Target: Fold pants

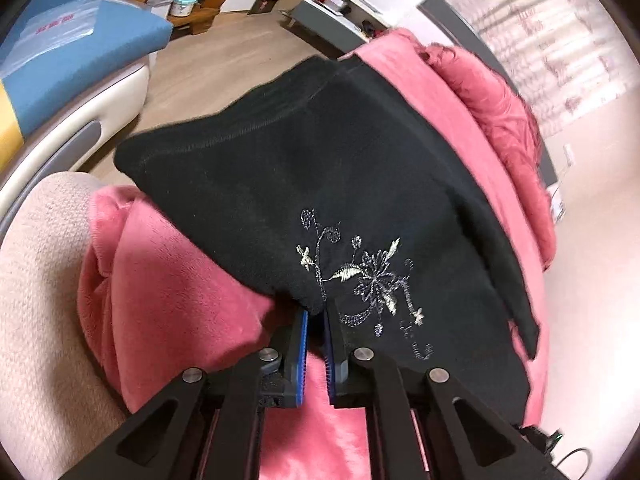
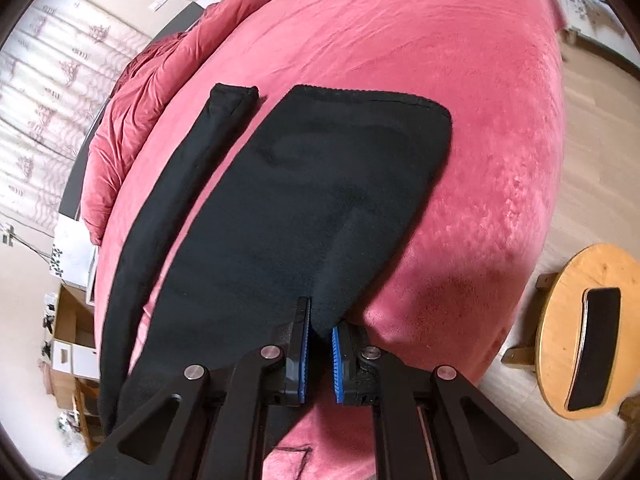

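Pants (image 1: 320, 184) — black, floral embroidery, no legible writing

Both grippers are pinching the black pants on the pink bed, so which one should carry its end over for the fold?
Probably the right gripper: it holds a leg's end, and the black pants stretch flat ahead of it, giving a clear path.

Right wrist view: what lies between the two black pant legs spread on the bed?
Only a bare strip of pink bedspread shows between the narrow leg and the wide leg whose edge the right gripper pinches.
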A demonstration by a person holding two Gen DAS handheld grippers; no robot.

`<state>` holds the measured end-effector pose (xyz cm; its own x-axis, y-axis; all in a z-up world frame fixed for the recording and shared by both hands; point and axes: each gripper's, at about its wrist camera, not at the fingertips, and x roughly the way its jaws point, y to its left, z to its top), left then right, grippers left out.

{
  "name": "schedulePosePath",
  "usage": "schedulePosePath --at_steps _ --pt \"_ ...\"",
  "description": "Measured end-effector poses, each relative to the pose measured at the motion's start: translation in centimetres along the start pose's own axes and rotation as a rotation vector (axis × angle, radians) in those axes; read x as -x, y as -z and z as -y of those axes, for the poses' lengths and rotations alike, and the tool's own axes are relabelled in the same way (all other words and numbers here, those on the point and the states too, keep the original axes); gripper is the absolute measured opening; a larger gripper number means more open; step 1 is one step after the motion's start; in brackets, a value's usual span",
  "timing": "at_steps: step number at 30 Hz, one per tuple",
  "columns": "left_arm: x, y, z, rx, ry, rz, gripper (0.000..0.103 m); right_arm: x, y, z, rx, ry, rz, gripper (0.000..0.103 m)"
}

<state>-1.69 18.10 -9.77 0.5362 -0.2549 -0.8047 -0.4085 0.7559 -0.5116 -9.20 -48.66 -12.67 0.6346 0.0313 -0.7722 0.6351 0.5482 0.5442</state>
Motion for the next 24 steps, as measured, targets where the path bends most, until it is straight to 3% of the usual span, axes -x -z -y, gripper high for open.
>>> schedulePosePath --at_steps 4,7,12,16,20,24 --pt "0.5 0.4 0.9 -0.072 -0.028 0.019 0.019 0.1 -0.1 -0.7 0.065 0.024 0.000 0.014" --pt "2.0 1.2 1.2 -0.119 -0.013 0.030 0.024 0.8 -0.4 -1.1 0.112 0.065 0.018 0.026" --pt "5.0 2.2 2.4 -0.201 0.038 0.104 0.026 2.1 -1.0 0.4 0.065 0.095 0.056 0.038" --pt "5.7 2.1 4.4 -0.250 0.078 0.150 0.030 2.9 -1.3 0.9 0.041 0.137 0.094 0.039" --pt "4.1 1.4 6.4 -0.281 0.093 0.130 0.031 4.0 -1.5 0.1 0.072 0.159 0.151 0.039" --pt "1.2 1.0 9.2 -0.321 0.109 0.042 0.034 4.2 -1.7 -1.6 0.146 0.163 0.168 0.041"
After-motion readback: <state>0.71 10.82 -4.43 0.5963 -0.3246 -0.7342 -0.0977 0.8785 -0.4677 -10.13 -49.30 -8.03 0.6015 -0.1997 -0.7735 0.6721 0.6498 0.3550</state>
